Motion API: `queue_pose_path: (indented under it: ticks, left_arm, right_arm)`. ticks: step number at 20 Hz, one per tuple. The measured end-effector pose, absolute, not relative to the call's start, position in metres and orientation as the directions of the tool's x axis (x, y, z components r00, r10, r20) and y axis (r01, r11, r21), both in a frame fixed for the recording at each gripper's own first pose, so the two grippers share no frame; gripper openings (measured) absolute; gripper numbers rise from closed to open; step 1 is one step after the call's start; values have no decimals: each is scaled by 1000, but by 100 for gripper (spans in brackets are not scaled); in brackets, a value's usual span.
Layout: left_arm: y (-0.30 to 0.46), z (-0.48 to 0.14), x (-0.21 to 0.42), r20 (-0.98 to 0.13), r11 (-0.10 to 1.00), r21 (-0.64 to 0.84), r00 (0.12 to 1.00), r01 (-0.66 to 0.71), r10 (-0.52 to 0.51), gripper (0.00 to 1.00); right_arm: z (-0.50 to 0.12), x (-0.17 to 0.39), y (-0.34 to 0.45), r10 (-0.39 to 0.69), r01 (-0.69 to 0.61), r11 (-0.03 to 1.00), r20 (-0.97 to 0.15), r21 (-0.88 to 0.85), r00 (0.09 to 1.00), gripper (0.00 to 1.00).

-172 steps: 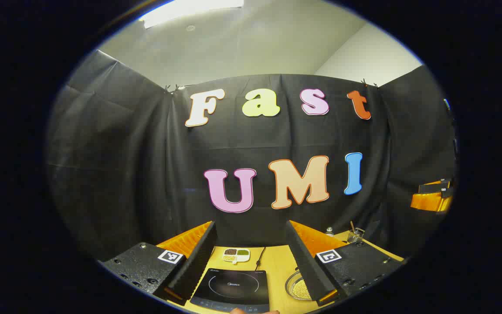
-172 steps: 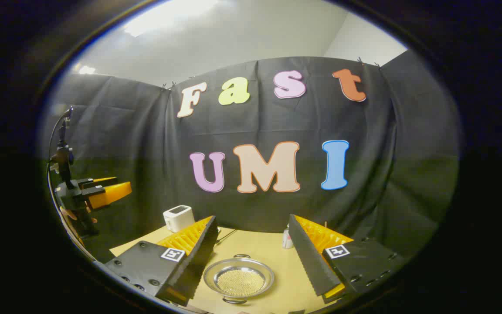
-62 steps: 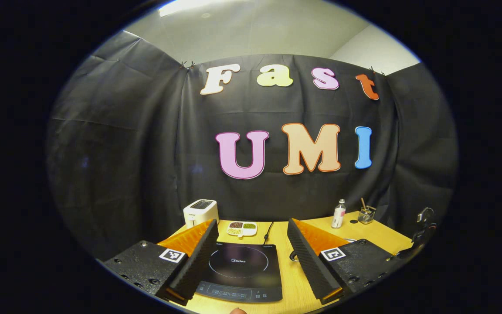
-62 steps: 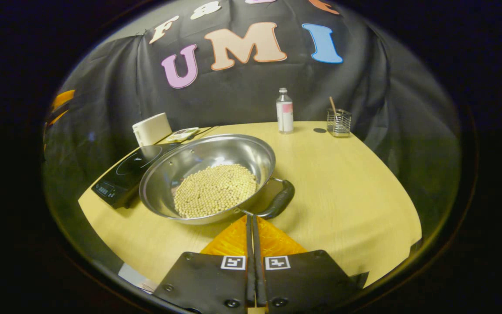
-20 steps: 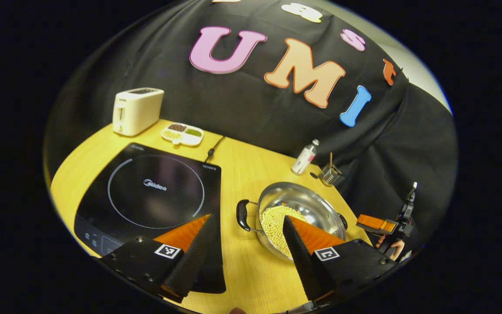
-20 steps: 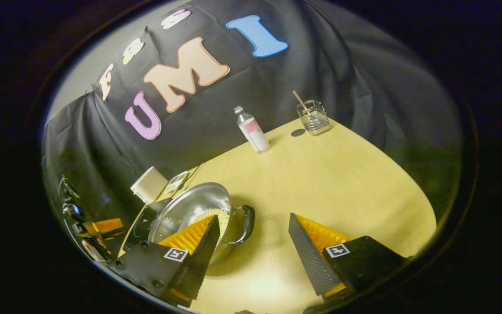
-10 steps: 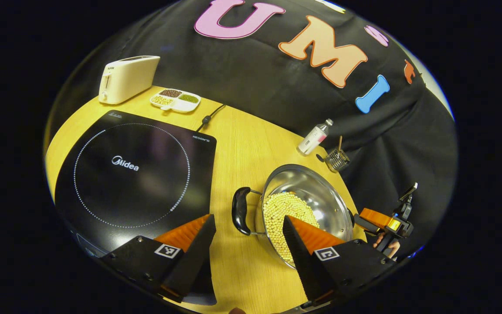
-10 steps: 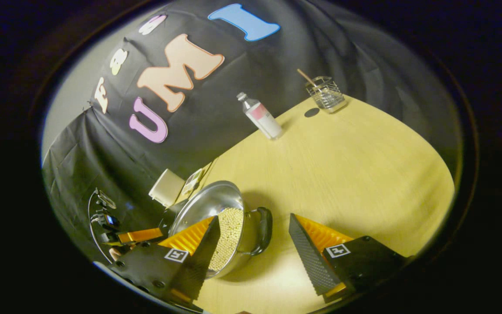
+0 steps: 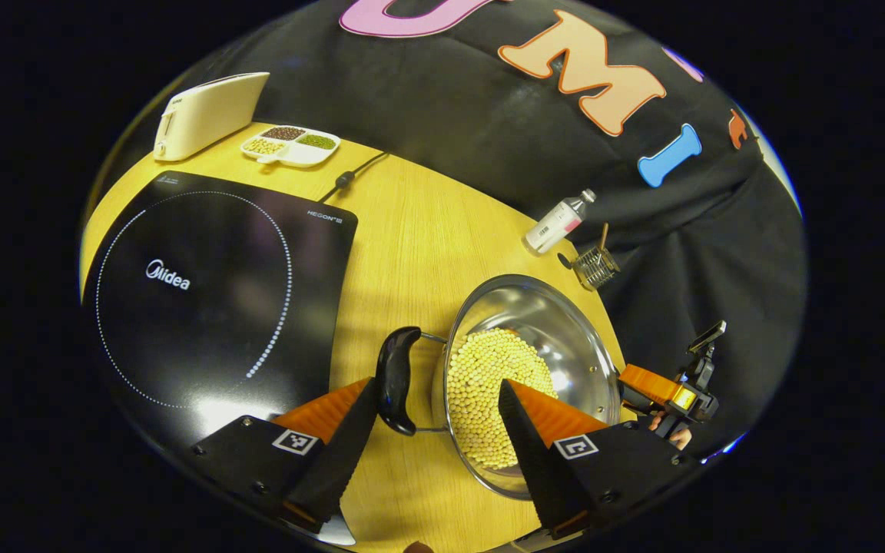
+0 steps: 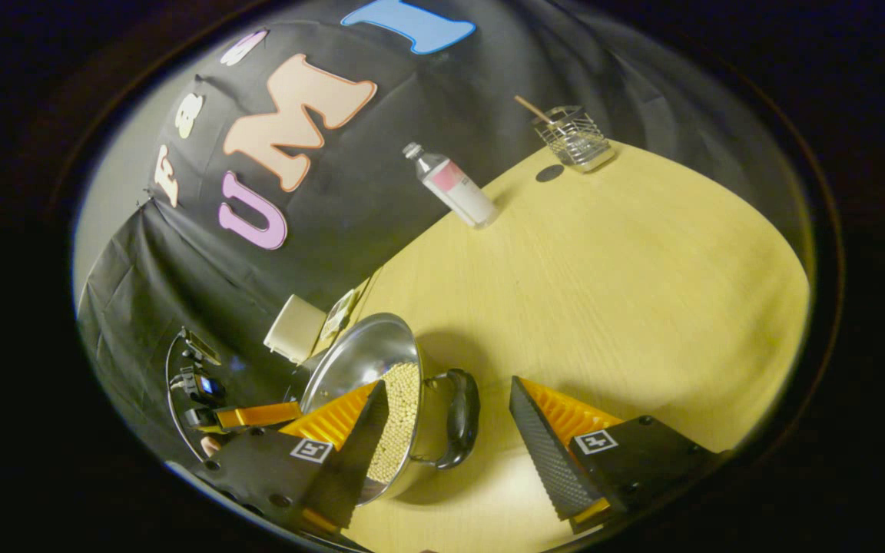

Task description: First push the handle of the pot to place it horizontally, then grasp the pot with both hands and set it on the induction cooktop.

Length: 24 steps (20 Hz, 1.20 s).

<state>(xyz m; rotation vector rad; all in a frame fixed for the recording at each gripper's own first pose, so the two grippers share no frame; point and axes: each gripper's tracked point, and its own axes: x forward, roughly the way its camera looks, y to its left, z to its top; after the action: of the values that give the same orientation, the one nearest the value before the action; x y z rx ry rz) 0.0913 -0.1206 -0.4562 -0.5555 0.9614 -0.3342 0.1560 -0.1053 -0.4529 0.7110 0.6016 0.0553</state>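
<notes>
We judge the handle-pushing step done and the two-handed grasp in hand: the pot (image 9: 535, 361) sits on the table (image 9: 419, 238) at lower centre of the left gripper view, just right of the induction cooktop (image 9: 212, 292), with one black handle on each side.

In that view our left gripper (image 9: 433, 418) holds its fingers apart, straddling the left handle (image 9: 395, 378) at lower centre; neither finger presses on it yet.

In the right gripper view our right gripper (image 10: 449, 430) is likewise spread wide, with the right handle (image 10: 461, 418) between its fingers at lower centre, untouched as far as we can tell.

Next, we reckon, both grippers need to settle lower and close on their handles together, then lift level and carry the pot onto the cooktop's ring.

The pot holds a heap of small pale beans (image 9: 488, 392), so a tilt could spill them. At upper left of the left gripper view a divided dish (image 9: 290, 146) holds three sorts of grain beside a toaster (image 9: 204, 115); at centre right stand a bottle (image 9: 558, 223) and a wire cup (image 9: 596, 265) with a stick in it.
</notes>
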Motion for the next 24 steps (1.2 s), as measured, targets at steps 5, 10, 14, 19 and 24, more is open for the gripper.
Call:
queue_pose_path:
  ticks: [5,10,14,19,24]
  left_arm:
    - [-127,-468,94,-704,827,-561,504,38,-501,96]
    - [-118,-477,98,-727,847,-532,508,8,-462,84]
    - [-114,-487,101,-747,860,-509,516,-38,-419,49]
    - [-110,-483,95,-760,886,-462,531,-38,-374,52]
    - [-106,-468,77,-751,887,-461,540,-18,-379,52]
  right_arm:
    - [-470,163,-100,255,168,761,-528,627,810,97]
    - [-477,165,-85,283,160,750,-531,641,798,74]
    - [-472,162,-89,251,166,778,-543,605,802,47]
    - [-479,163,-89,173,203,812,-558,547,812,46]
    - [-462,140,-81,150,203,820,-543,535,826,47]
